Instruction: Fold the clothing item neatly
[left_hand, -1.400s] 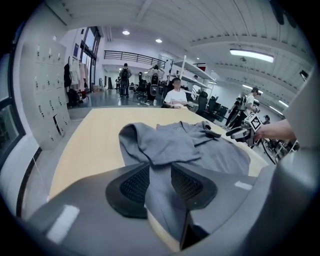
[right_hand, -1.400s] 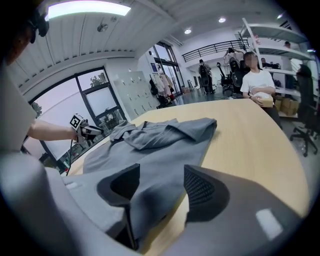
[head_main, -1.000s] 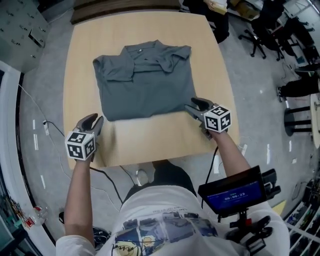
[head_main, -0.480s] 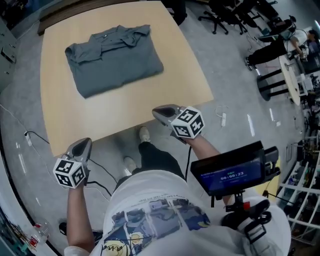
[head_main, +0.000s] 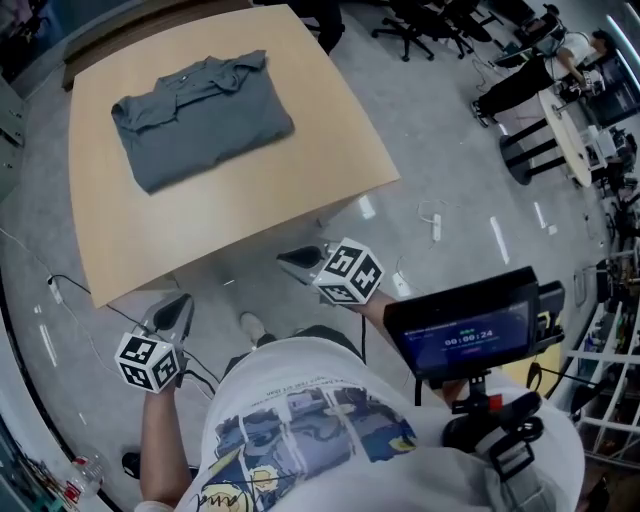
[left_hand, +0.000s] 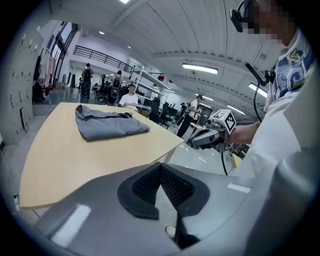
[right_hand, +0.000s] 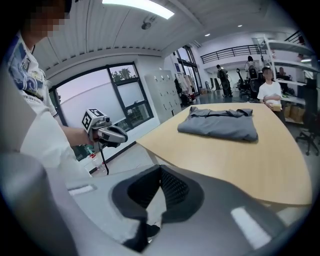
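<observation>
Grey shirt (head_main: 200, 118): lies folded into a compact rectangle, collar showing at its far side, on the far part of the counter (head_main: 230, 215). My left gripper (head_main: 180, 303): jaws closed together with nothing between them, held over the floor (head_main: 440, 160) off the counter's near edge. My right gripper (head_main: 292, 259): jaws likewise pressed together and empty, also off that near edge. Both grippers are well apart from the shirt; neither touches the counter.
</observation>
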